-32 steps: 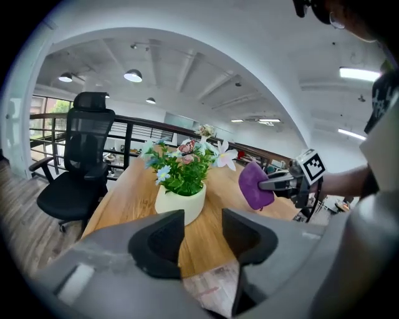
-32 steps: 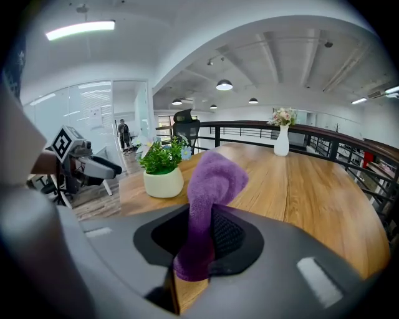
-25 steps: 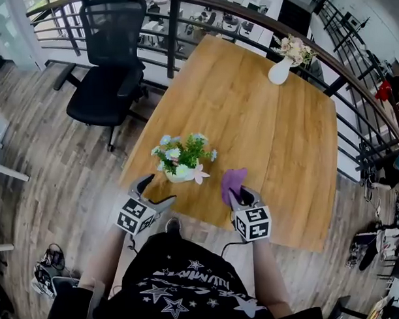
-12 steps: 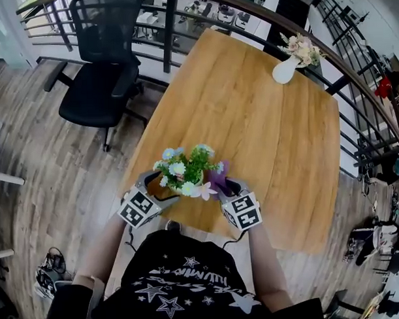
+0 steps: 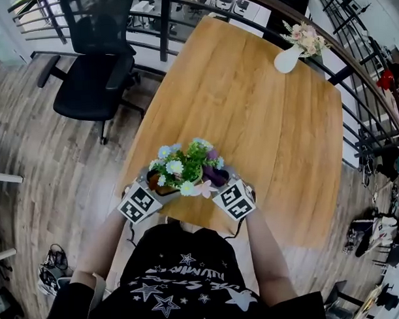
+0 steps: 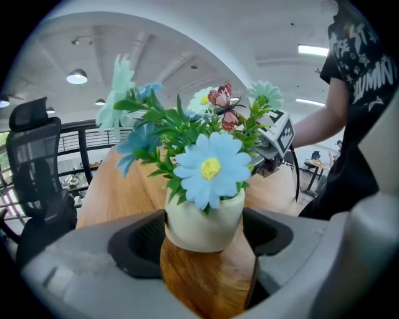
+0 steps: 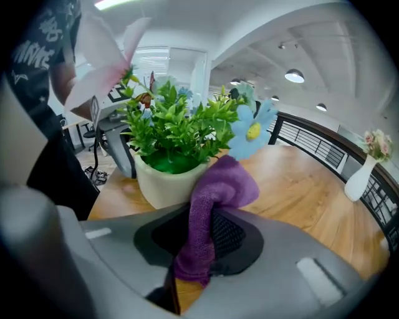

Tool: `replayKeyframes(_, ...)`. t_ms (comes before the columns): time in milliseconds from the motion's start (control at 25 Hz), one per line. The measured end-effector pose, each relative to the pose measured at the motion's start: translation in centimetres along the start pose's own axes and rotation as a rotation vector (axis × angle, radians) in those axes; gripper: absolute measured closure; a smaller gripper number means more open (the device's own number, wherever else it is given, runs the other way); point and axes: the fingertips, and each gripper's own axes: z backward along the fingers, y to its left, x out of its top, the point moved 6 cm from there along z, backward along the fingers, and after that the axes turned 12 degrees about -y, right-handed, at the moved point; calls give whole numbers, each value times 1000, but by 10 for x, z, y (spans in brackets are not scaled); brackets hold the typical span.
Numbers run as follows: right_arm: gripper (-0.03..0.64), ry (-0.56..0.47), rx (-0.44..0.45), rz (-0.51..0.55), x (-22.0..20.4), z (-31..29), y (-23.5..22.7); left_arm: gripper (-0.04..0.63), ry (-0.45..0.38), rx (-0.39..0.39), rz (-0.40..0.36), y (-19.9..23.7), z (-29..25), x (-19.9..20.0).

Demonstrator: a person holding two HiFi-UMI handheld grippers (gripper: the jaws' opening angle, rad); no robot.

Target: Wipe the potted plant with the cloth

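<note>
A wooden table [image 5: 276,120] holds a small potted plant [image 5: 183,168]. The left gripper [image 5: 158,187] is open, and the plant's pale pot [image 6: 202,224] sits between its fingers, one close at each side. The right gripper [image 5: 216,182] is clamped on a purple cloth [image 7: 209,212] — its free end bulges past the fingertips, against the pot's side.

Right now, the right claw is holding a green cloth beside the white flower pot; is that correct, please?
Not quite: the cloth in the right claw is purple, not green. The right gripper view shows it pinched there, beside the white flower pot.
</note>
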Motion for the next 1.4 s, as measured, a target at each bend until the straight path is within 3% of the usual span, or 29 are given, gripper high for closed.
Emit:
replayKeyframes(400,535,-10,0,-51,-6,4,13,193,20,23,5,0,-2,0)
replayKeyframes(880,535,-48,-4,-136,0,9,41,193,24,183,82,-8,-1,1)
replayKeyframes(1160,534,-65,35,-132,4,7,62,193,23,303,142,-16,-8,3)
replayKeyframes(1400,534,-64,59,-117,5,6,73,193,22,348,163,-19,-12,2)
